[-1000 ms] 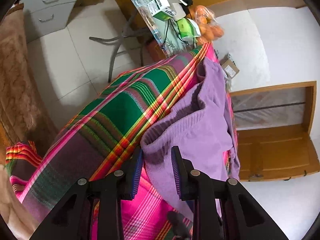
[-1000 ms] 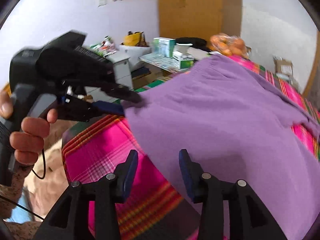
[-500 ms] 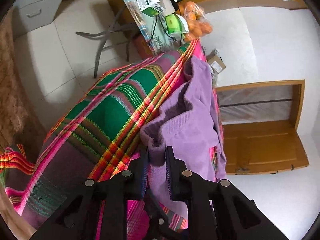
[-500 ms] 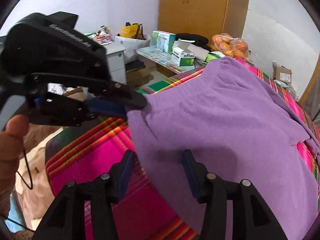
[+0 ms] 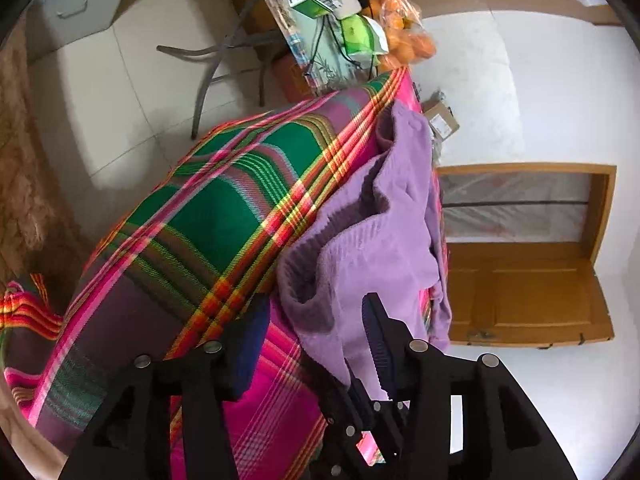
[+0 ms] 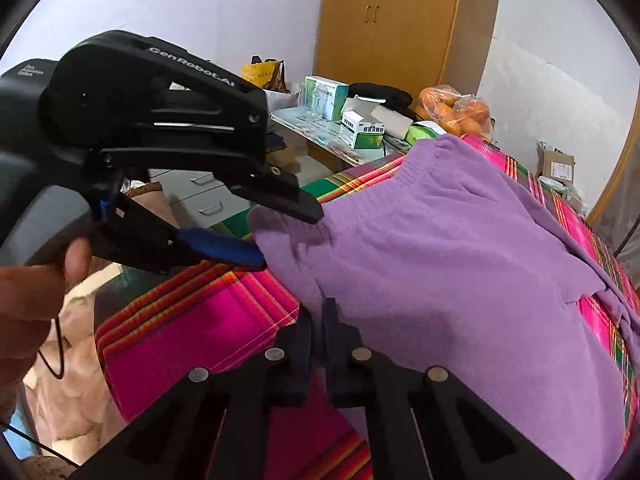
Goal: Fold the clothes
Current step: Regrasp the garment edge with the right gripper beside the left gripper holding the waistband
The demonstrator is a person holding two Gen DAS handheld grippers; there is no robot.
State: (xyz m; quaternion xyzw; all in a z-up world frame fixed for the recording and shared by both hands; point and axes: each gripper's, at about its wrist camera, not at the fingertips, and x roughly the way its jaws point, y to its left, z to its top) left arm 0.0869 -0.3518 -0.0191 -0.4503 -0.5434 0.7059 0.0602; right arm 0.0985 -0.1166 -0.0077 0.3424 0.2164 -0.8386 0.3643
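Note:
A purple knit sweater (image 6: 448, 264) lies spread on a table covered with a pink, green and purple plaid cloth (image 6: 192, 320). In the left wrist view the sweater (image 5: 380, 240) is bunched at its ribbed hem near me. My left gripper (image 5: 316, 320) is open, its jaws on either side of the hem corner; it also shows in the right wrist view (image 6: 292, 236) with the corner between its fingers. My right gripper (image 6: 318, 320) is shut on the sweater's near edge.
A side table (image 6: 320, 130) behind holds boxes and a bag of oranges (image 6: 456, 110). A wooden wardrobe (image 6: 392, 24) stands at the back. Grey drawers (image 5: 80, 4) and a chair leg (image 5: 208, 80) stand on the tiled floor. A cardboard box (image 6: 556, 166) sits by the wall.
My left gripper closed on the hem corner and has now opened wide again. My right gripper has moved forward and shut on the sweater's near edge.

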